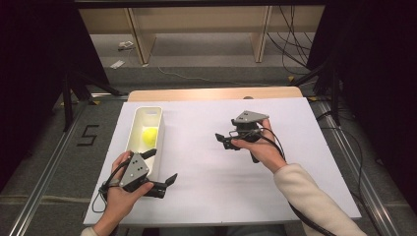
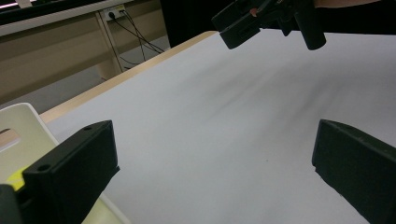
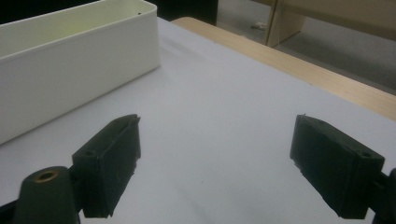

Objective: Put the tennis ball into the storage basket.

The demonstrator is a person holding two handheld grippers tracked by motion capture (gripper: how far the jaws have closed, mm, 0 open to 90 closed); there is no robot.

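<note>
My left gripper (image 1: pixel 162 167) and right gripper (image 1: pixel 223 139) are both released and empty, so the left one by the near left edge could bump the white bin (image 1: pixel 139 142) and roll the yellow ball (image 1: pixel 150 135).

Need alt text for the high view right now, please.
A yellow ball lies inside a white bin on the white-covered table. The left gripper beside the bin and the right gripper mid-table are both open and empty.

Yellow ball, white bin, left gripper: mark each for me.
yellow ball (image 1: pixel 149 135), high view, on its top, inside the bin.
white bin (image 3: pixel 70 79), right gripper view, on its long outer wall.
left gripper (image 1: pixel 162 169), high view, midway between its open fingers.
</note>
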